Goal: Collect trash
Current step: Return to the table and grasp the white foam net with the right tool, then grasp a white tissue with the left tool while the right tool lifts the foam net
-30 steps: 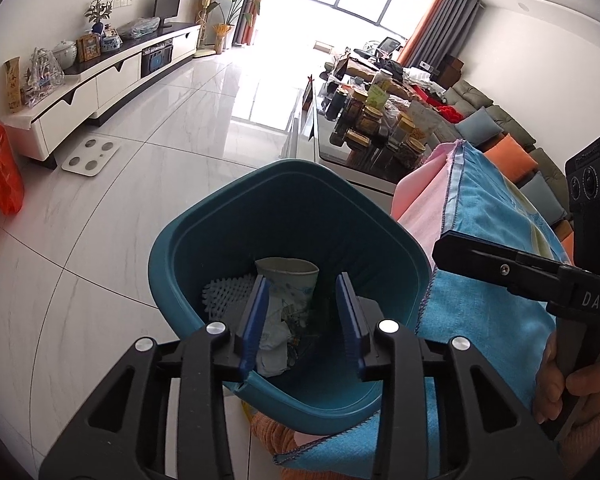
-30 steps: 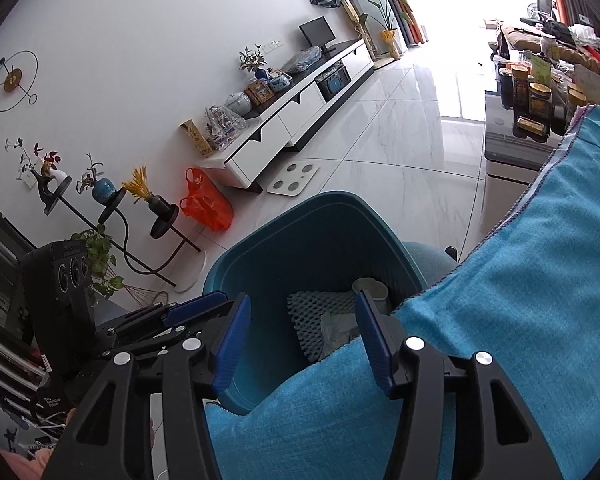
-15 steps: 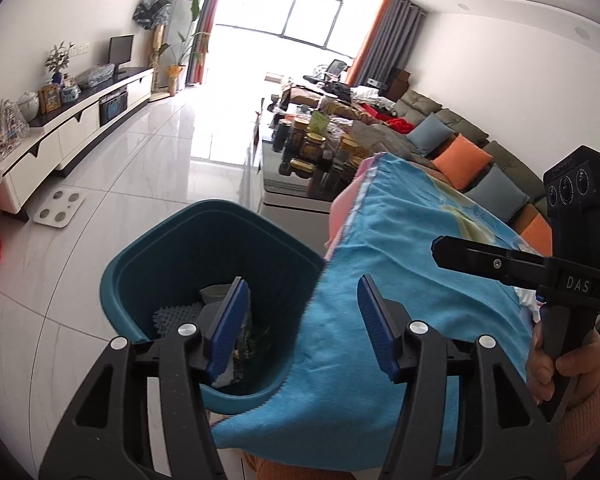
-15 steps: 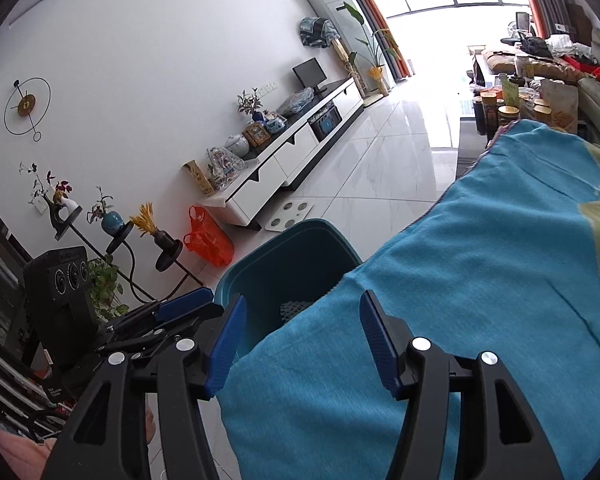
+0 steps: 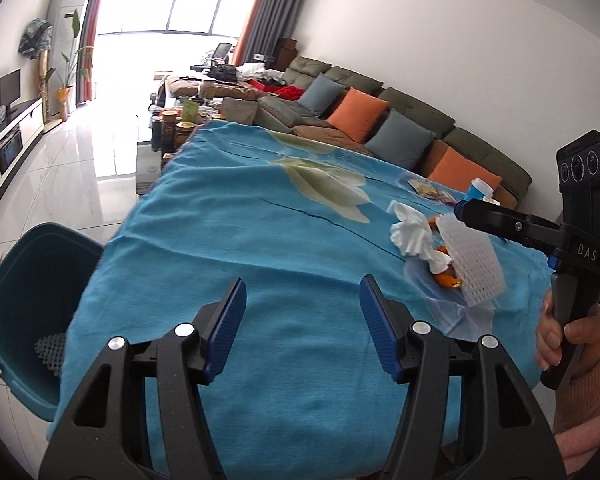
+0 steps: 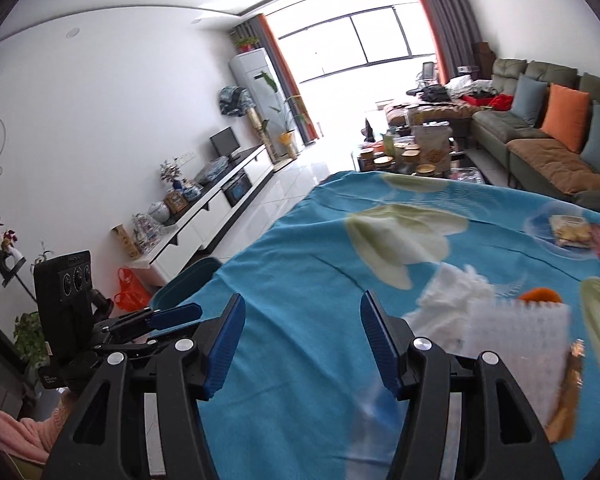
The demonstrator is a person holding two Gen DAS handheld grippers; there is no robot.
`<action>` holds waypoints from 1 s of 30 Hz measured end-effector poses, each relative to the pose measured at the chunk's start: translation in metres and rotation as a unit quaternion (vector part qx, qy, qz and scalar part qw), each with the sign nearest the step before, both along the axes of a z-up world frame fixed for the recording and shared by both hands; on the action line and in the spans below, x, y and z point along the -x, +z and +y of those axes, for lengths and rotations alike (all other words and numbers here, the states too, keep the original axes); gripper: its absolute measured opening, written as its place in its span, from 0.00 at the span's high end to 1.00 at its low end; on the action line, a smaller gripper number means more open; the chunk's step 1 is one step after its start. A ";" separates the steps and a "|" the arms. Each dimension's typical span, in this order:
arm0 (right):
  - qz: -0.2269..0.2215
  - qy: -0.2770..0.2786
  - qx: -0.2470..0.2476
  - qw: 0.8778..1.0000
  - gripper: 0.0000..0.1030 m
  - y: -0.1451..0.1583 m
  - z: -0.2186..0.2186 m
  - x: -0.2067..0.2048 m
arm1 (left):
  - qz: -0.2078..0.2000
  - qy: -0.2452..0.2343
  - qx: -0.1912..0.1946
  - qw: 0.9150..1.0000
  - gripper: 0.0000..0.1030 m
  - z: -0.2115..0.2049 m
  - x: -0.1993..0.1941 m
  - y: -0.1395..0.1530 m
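Note:
A teal trash bin [image 5: 24, 300] stands on the floor at the left edge of the table with the blue cloth [image 5: 260, 240]; foam netting lies in it. On the cloth to the right lie crumpled white tissue [image 5: 410, 228], a white foam net [image 5: 474, 264], orange peel [image 5: 446, 276] and clear plastic. My left gripper [image 5: 302, 320] is open and empty above the cloth. My right gripper [image 6: 302, 338] is open and empty, left of the tissue [image 6: 456, 292] and foam net [image 6: 516, 340]. The bin's rim [image 6: 188, 284] shows past the cloth edge.
Snack packets [image 6: 572, 230] and a blue-lidded cup [image 5: 480, 190] lie at the far right of the cloth. A coffee table with jars [image 5: 180, 120] stands behind, a sofa with cushions [image 5: 360, 116] to the right, a TV cabinet [image 6: 220, 200] to the left.
Both grippers have lifted and swung right from over the bin to over the cloth. The left gripper's jaws have opened wider. The trash pile has come into view.

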State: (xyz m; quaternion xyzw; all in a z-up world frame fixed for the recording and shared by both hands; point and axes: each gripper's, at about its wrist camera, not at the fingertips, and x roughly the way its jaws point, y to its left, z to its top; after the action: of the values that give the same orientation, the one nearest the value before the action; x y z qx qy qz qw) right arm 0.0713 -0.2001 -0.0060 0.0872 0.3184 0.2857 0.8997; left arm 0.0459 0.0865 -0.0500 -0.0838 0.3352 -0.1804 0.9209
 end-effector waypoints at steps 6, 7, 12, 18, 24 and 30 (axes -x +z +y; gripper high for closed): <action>0.009 -0.100 0.014 0.995 0.44 -0.016 -0.070 0.012 | 0.011 -0.049 -0.007 0.999 0.43 -0.051 -0.016 -0.007; 0.015 -0.110 0.014 0.994 0.44 -0.021 -0.080 0.012 | 0.012 -0.056 -0.011 0.998 0.43 -0.059 -0.019 -0.008; 0.044 -0.131 0.005 0.990 0.44 -0.044 -0.100 0.009 | 0.014 -0.087 -0.027 0.996 0.43 -0.094 -0.025 -0.011; 0.068 -0.118 -0.025 0.990 0.46 -0.063 -0.107 0.001 | 0.019 -0.105 -0.039 0.994 0.43 -0.117 -0.031 -0.013; 0.072 -0.102 -0.040 0.991 0.80 -0.065 -0.106 0.005 | 0.025 -0.116 -0.045 0.992 0.43 -0.127 -0.034 -0.016; 0.051 -0.091 -0.075 0.992 0.87 -0.052 -0.117 0.016 | 0.027 -0.136 -0.053 0.989 0.43 -0.143 -0.034 -0.018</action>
State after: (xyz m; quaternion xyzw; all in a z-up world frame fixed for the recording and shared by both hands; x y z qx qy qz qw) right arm 0.0554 -0.3168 -0.0584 0.1977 0.3319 0.2212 0.8954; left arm 0.0797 -0.0566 -0.0676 0.0069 0.3776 -0.2831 0.8816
